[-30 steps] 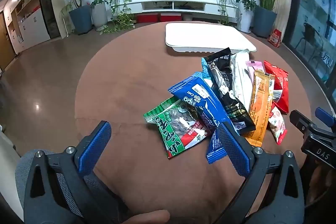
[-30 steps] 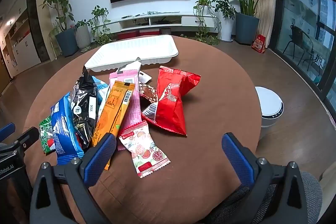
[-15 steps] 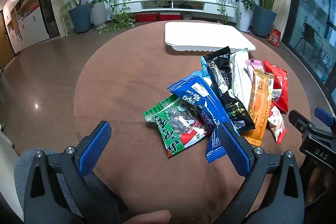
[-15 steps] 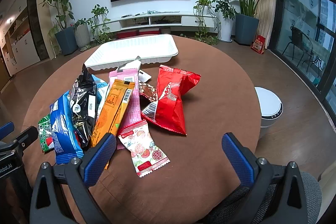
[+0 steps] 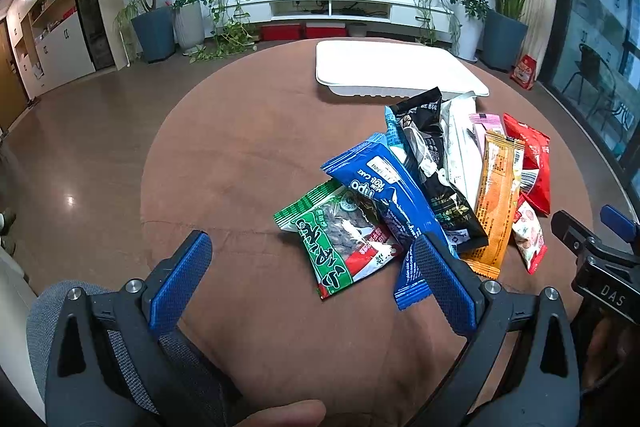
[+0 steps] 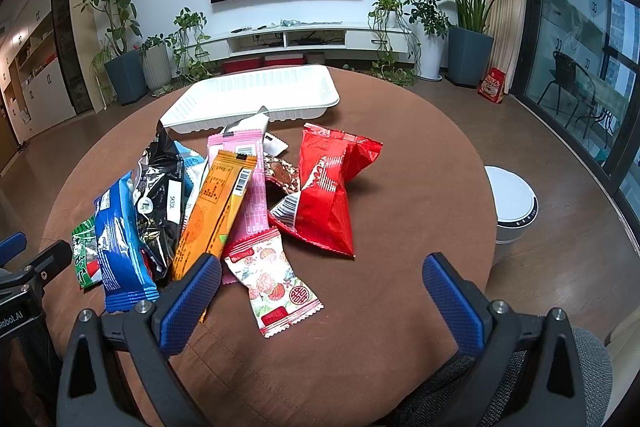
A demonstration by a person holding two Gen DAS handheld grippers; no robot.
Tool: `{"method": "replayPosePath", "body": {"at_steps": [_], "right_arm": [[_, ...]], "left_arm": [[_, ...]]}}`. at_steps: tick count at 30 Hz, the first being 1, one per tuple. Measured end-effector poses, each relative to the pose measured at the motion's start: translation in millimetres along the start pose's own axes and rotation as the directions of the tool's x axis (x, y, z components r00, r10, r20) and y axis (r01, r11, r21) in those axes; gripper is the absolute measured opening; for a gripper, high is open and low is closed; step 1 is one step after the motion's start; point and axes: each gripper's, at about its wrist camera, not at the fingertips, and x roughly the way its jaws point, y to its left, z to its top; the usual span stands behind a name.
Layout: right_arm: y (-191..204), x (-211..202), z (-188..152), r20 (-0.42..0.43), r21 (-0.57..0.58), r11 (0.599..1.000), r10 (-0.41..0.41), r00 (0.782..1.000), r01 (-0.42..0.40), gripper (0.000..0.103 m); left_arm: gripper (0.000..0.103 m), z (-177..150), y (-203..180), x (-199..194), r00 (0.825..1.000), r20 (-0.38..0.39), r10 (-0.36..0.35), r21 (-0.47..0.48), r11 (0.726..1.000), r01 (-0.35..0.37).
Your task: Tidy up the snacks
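Observation:
A heap of snack packets lies on the round brown table [image 5: 240,155]: a green packet [image 5: 340,231], a blue one [image 5: 384,195], a black one [image 5: 432,179], an orange stick [image 6: 216,211], a pink one [image 6: 248,187], a red bag [image 6: 328,187] and a small strawberry-print packet [image 6: 276,287]. Behind the heap sits an empty white tray [image 6: 256,99]. My left gripper [image 5: 310,275] is open, hovering near the table's front edge just before the green and blue packets. My right gripper [image 6: 322,297] is also open, above the strawberry-print packet.
A white round bin [image 6: 512,199] stands on the floor right of the table. Potted plants [image 6: 124,67] and a low TV shelf [image 6: 288,39] line the far wall. A grey chair seat [image 5: 52,311] shows under the left gripper. A fingertip [image 5: 288,415] shows at the bottom edge.
Both grippers have drifted only slightly; the packets sit a little lower and nearer in the right wrist view. Nothing was picked up or moved.

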Motion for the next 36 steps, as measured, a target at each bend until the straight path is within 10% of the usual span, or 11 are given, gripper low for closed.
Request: {"method": "replayPosePath", "body": {"at_steps": [36], "right_arm": [[1.4,2.0,0.1,-0.004,-0.004,1.000,-0.004,1.000,0.004,0.103]], "left_arm": [[0.103,-2.2,-2.9,5.1,1.000,-0.007,-0.001,0.008,1.000,0.001]]}}
